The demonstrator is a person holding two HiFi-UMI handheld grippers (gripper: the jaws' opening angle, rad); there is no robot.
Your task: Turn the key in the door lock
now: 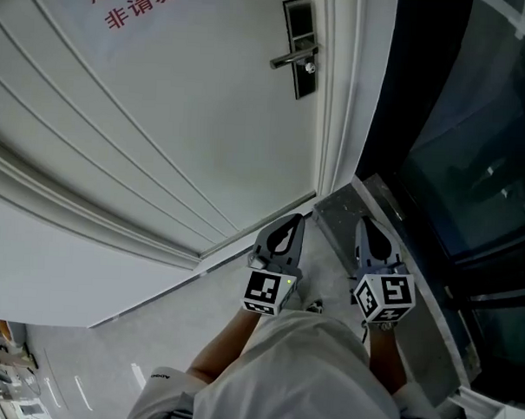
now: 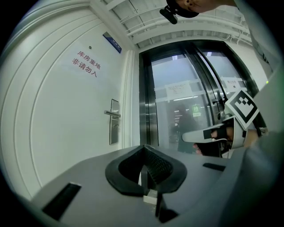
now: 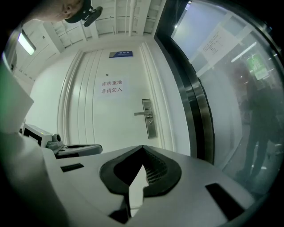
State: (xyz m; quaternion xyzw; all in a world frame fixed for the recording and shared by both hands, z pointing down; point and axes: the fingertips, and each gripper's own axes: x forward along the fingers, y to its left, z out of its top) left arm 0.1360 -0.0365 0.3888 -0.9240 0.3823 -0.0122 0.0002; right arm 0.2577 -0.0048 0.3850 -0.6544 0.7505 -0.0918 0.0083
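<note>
The white door (image 1: 161, 139) fills the left of the head view, its red lettering (image 1: 141, 8) cut off by the top edge. Towards its right side sits the dark lock plate (image 1: 297, 45) with a lever handle (image 1: 291, 58), and a small bright piece just under the lever looks like the key (image 1: 309, 67) seated in the cylinder. It is too small to be sure, and neither gripper view resolves it. The 2 grippers are held low and side by side, well apart from the lock, which suggests the approach is not finished and no turning has begun. The left gripper (image 1: 290, 225) has its jaws drawn together with nothing between them, and it points roughly level towards the door frame. The right gripper (image 1: 370, 226) is likewise closed and empty. Its own view centres the lock plate (image 3: 149, 119), so it seems the likelier 1 to take the key, and its jaws would have to part first. At far right the dark glass wall (image 1: 474, 127) hides what lies behind it, and the person's sleeve covers both wrists.
</note>
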